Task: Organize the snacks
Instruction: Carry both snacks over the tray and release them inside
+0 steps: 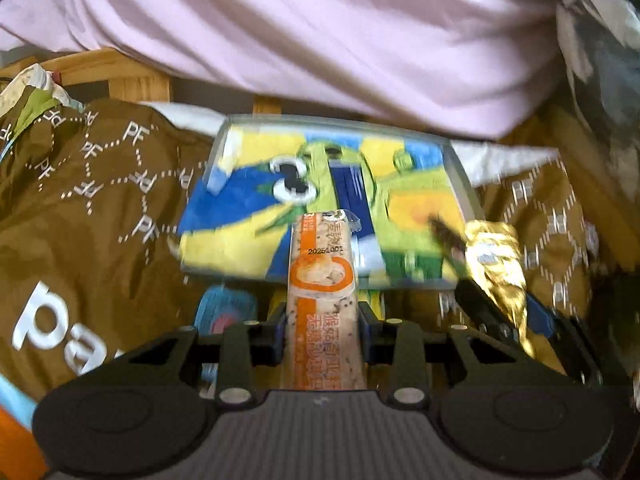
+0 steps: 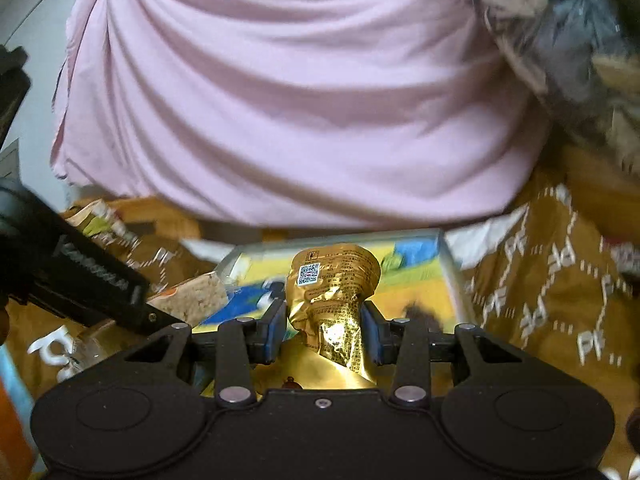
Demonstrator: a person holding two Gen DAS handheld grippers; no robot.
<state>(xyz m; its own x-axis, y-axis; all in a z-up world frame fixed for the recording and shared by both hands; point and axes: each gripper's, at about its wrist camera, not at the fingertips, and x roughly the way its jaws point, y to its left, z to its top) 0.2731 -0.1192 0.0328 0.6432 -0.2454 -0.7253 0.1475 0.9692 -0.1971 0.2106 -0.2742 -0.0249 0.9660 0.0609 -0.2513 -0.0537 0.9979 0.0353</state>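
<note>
- The left tool (image 1: 322, 334) is clenching an orange-and-white snack bar (image 1: 322, 280), which is standing lengthwise between its two fingers and pointing forward, away from the camera.
- The bar's far end is reaching over the near edge of a clear box (image 1: 460, 184) with a bright yellow, blue and green cartoon print showing through it.
- The right tool (image 2: 325, 330) is grasping a crumpled gold foil packet (image 2: 336, 292), its blue finger pads (image 2: 276, 330) pressing the packet's narrow waist from both sides.
- The packet's wider top, carrying a small QR label, is rising above the pads and hanging over the same clear box (image 2: 450, 264).
- In the right wrist view the left tool is coming in from the left, its bar just beside the gold packet.
- A brown printed bag (image 1: 92, 208) is lying around the box on both sides.
- A person in a pink shirt (image 2: 288, 100) is standing just beyond the box.
</note>
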